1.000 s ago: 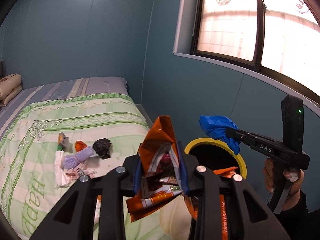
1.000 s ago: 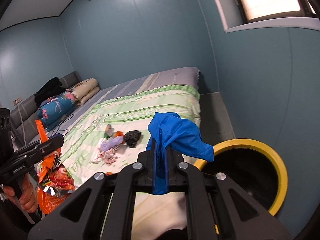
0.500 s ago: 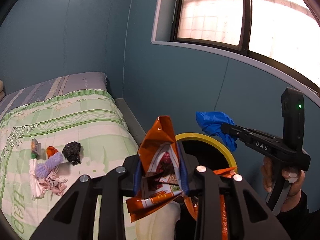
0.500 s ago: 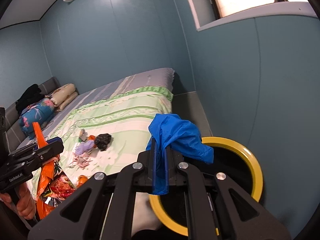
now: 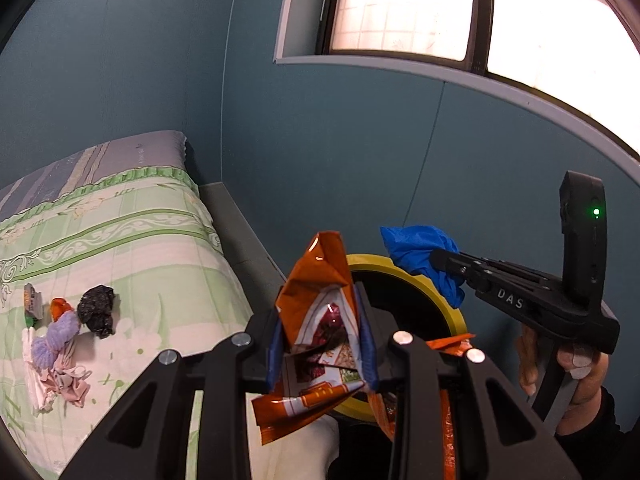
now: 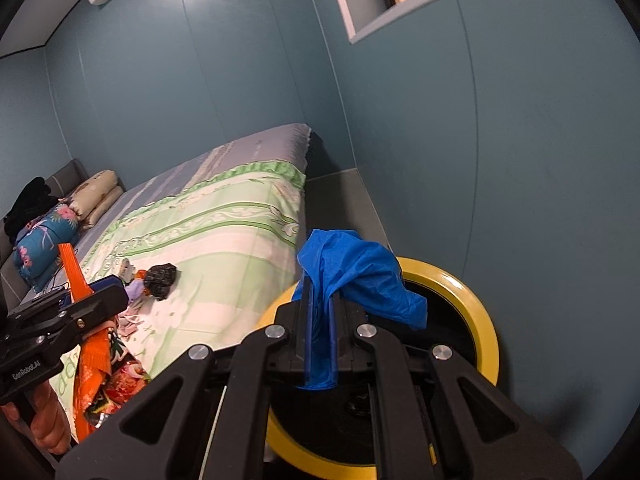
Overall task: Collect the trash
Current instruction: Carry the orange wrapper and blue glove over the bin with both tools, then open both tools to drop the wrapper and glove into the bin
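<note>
The left gripper [image 5: 322, 344] is clamped on an orange wrapper [image 5: 320, 320], which sticks up above the fingers and hangs crumpled below them. The right gripper [image 6: 320, 336] is pinched tight on a blue glove [image 6: 356, 276] that drapes over its fingertips to the right. Just beyond and below both sets of fingers stands the bin [image 6: 476, 308], yellow-rimmed, its mouth dark; the glove hangs above that rim. Left of the fingers lies the bed [image 6: 224, 236], where more trash [image 5: 64, 340] remains in a small heap: a black wad, a purple piece, pink scraps.
</note>
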The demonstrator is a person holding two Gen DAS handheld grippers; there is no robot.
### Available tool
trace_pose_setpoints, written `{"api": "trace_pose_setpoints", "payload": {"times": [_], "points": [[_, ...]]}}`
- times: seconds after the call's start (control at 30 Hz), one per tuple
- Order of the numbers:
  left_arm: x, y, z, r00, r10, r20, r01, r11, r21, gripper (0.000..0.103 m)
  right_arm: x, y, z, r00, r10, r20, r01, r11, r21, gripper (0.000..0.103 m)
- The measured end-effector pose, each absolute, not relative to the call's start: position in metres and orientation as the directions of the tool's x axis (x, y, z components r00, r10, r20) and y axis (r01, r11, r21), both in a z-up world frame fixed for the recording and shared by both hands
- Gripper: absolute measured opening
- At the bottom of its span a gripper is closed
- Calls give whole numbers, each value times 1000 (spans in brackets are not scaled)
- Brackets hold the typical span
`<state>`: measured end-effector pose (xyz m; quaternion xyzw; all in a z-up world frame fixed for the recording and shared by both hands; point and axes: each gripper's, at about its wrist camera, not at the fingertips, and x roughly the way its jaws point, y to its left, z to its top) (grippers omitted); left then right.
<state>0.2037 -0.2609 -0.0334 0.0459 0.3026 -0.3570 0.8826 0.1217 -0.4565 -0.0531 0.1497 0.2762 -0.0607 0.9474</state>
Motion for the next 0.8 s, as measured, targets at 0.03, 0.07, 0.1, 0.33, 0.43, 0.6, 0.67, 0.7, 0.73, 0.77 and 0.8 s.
{"api": "trace_pose_setpoints", "payload": {"times": [0.03,0.07,0.1,0.33,0.43,0.6,0.67,0.7,0.73,0.77,0.8], "points": [[208,-267,-38,551,-602,-578,662,737,-137,29,123,-460,-56,835,-37,-549,208,945,252,5],[211,-271,-41,542,-605,-584,666,733,-141,29,125,-463,-60,830,-44,-557,219,942,253,5],[214,-273,-44,537,-605,-588,667,731,-143,29,127,-466,-63,823,-48,-566,230,939,255,5],[236,-302,-77,488,-592,-641,670,725,-160,29,141,-491,-91,762,-57,-645,310,907,287,5],[243,-311,-90,458,-591,-663,668,722,-182,29,143,-497,-101,749,-52,-661,325,898,298,5],[248,-322,-109,429,-583,-690,654,728,-208,30,145,-503,-108,737,-50,-674,336,893,300,6],[249,-325,-114,417,-584,-697,654,725,-216,31,146,-505,-110,737,-41,-675,337,887,314,6],[250,-326,-116,412,-585,-698,656,722,-218,32,146,-505,-110,735,-36,-677,337,886,319,6],[250,-327,-118,406,-588,-700,659,719,-221,33,150,-504,-110,734,-35,-678,338,885,320,6],[250,-327,-119,403,-587,-702,658,719,-223,34,154,-502,-109,733,-37,-679,340,885,319,6],[251,-327,-120,400,-588,-703,658,718,-226,38,154,-502,-109,732,-37,-680,342,884,320,7]]}}
